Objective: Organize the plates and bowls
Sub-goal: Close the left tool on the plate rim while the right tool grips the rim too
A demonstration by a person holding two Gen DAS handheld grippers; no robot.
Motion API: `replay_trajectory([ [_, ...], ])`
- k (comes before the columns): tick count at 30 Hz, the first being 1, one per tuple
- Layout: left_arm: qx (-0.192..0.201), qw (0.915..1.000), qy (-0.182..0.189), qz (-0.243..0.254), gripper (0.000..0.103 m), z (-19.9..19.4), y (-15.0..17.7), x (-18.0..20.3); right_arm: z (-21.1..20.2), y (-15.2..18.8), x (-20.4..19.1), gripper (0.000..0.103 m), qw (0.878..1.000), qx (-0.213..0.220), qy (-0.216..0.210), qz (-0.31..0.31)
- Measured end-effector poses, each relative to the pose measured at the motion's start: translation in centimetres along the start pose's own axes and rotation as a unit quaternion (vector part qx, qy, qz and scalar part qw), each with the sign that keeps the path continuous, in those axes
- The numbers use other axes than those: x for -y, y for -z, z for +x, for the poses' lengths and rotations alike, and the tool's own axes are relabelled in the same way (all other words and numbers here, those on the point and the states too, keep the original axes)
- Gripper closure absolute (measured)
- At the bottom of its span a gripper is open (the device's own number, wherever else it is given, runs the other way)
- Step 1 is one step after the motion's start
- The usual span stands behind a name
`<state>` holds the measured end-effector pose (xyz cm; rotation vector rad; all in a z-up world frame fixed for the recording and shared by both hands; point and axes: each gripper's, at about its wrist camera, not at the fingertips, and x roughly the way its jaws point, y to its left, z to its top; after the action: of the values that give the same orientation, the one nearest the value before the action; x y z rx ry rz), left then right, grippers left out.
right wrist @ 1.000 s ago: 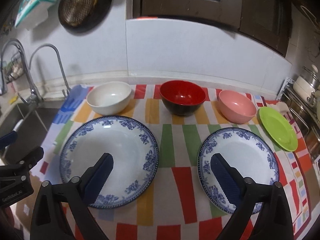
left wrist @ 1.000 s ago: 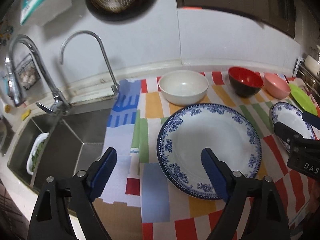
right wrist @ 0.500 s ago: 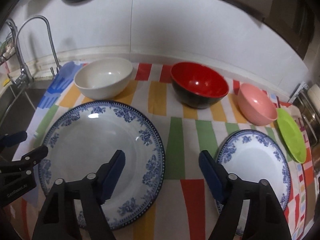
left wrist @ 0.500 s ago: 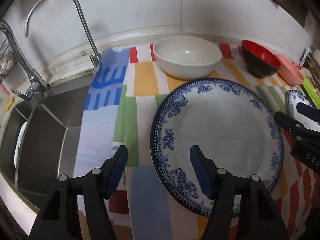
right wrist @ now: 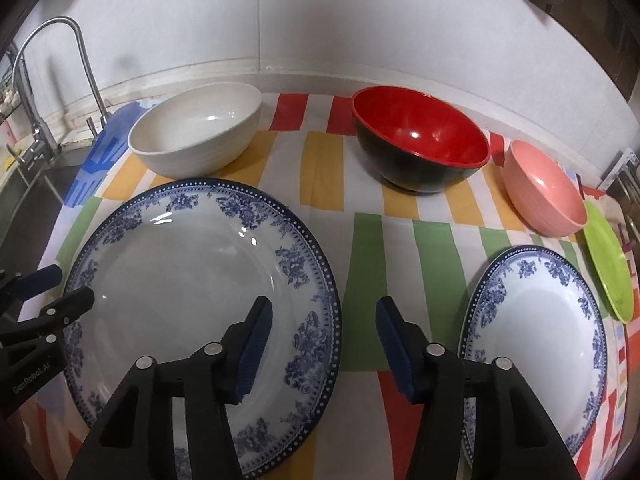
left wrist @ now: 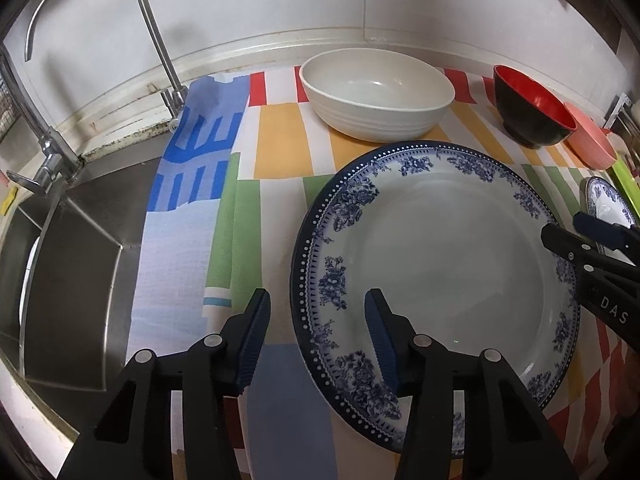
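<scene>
Big plate (left wrist: 460, 248) on striped cloth (left wrist: 280, 148), sink (left wrist: 72, 240) left of it. Left gripper (left wrist: 316, 334) astride its left rim, right gripper (right wrist: 324, 338) astride right rim; both closing, pads not yet pressing. Small plate (right wrist: 536, 320) beyond right rim.

- The left wrist view looks steeply down and forward from close over the large blue-patterned plate (left wrist: 436, 264), its left rim between the fingers of the left gripper (left wrist: 316, 336); the sink (left wrist: 76, 264) fills the left side.
- The right wrist view sits equally near, over that plate's right rim, facing the wall (the small blue-patterned plate (right wrist: 536, 320) at right).
- Both share the large plate, the white bowl (left wrist: 376, 92) and the red bowl (right wrist: 420, 136).
</scene>
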<state>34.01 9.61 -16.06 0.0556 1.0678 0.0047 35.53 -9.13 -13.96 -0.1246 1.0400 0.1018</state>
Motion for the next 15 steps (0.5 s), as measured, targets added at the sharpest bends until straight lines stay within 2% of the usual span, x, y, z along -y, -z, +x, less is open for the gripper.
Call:
replay_trajectory([
  [9, -0.009, 0.9999, 0.012, -0.001, 0.063, 0.6, -0.2, 0.1, 1.0, 0.3, -0.3, 0.067, 1.000, -0.022, -0.017, 0.000],
  [15, -0.003, 0.9999, 0.011, -0.001, 0.065, 0.7, -0.1, 0.1, 1.2, 0.4, -0.4, 0.067, 1.000, -0.025, -0.019, -0.003],
])
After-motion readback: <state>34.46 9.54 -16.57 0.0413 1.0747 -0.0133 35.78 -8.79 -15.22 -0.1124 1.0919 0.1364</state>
